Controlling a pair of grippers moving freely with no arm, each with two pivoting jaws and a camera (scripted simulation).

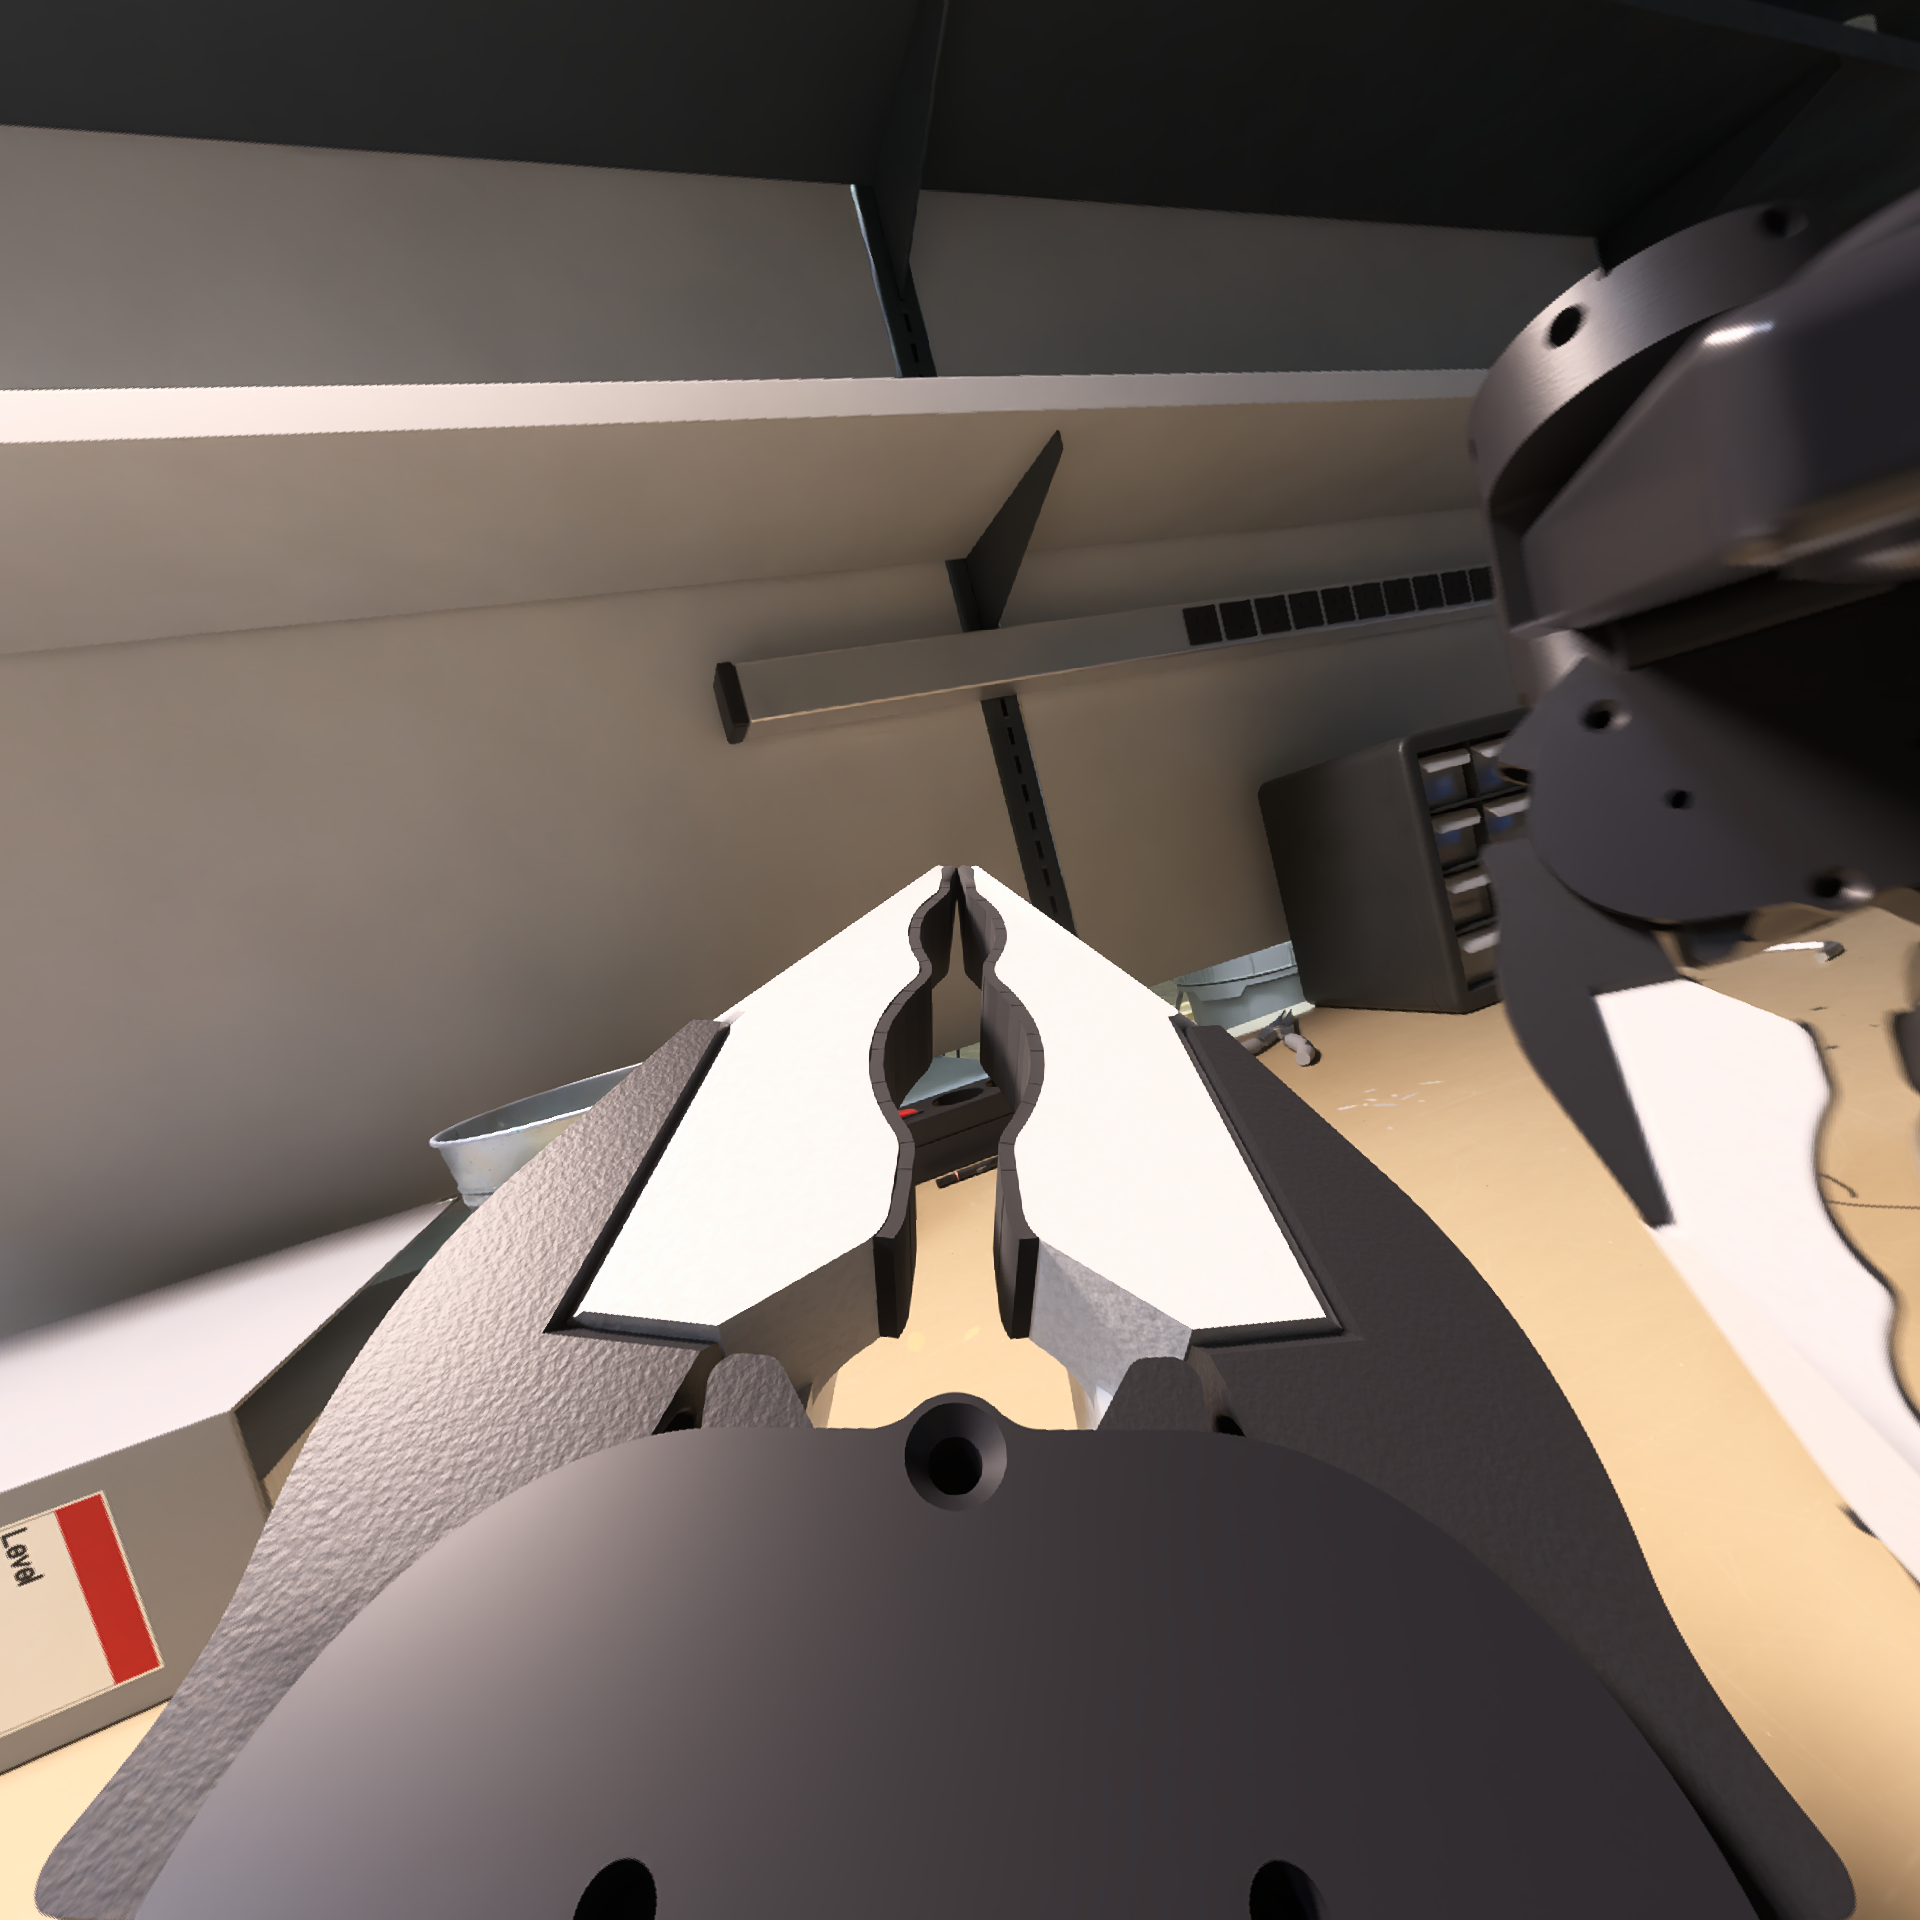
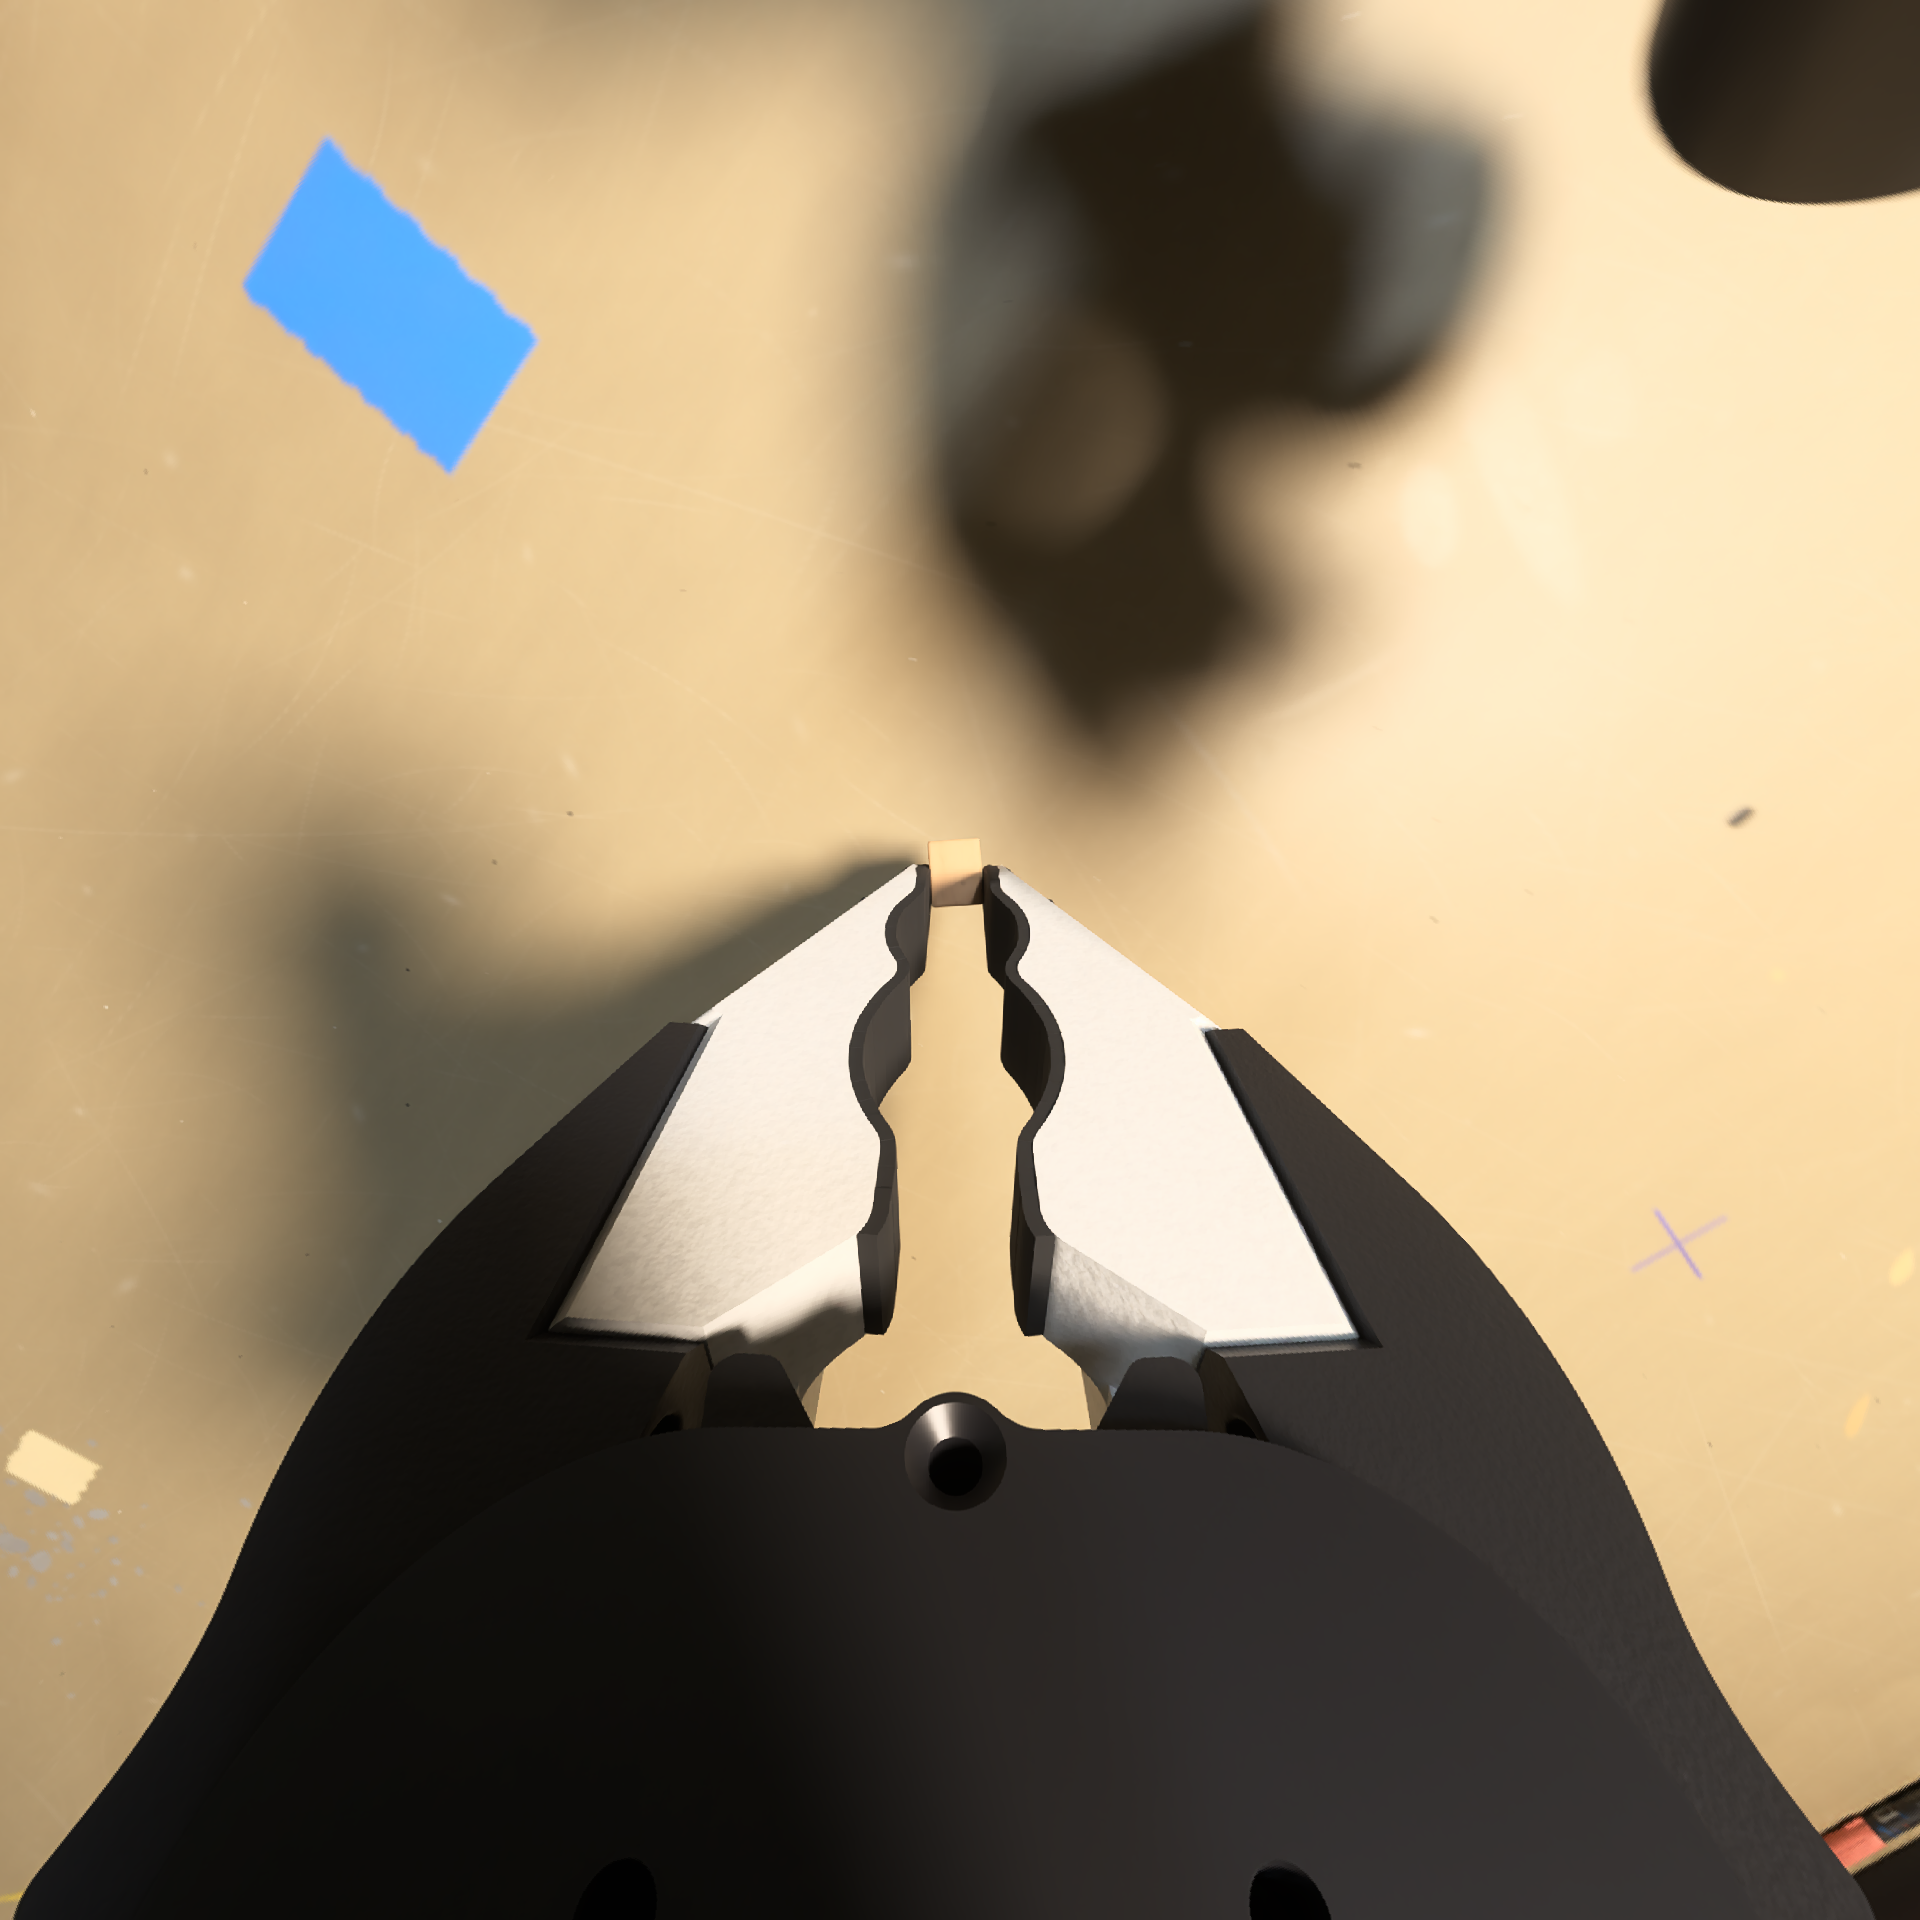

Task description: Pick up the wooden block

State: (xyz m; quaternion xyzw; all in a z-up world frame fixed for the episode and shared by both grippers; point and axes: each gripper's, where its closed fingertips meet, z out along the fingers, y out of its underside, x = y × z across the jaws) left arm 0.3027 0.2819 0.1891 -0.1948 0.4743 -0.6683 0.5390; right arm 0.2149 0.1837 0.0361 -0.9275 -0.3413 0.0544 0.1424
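Observation:
In the right wrist view a small pale wooden block (image 2: 955,871) sits pinched between the tips of my right gripper (image 2: 955,885), which is shut on it above the tan bench top (image 2: 623,644). Blurred shadows lie far below it, so the block seems held off the surface. In the left wrist view my left gripper (image 1: 956,875) is shut and empty, tips touching, pointing toward the back wall. The right gripper's dark body (image 1: 1704,644) shows at the right of the left wrist view, its fingers pointing down.
A blue tape patch (image 2: 390,301) lies on the bench at upper left. In the left wrist view stand a box with a red label (image 1: 94,1590), a metal tray (image 1: 520,1132), a dark drawer cabinet (image 1: 1382,883), a dark tool holder (image 1: 951,1107) and a wall shelf (image 1: 727,400).

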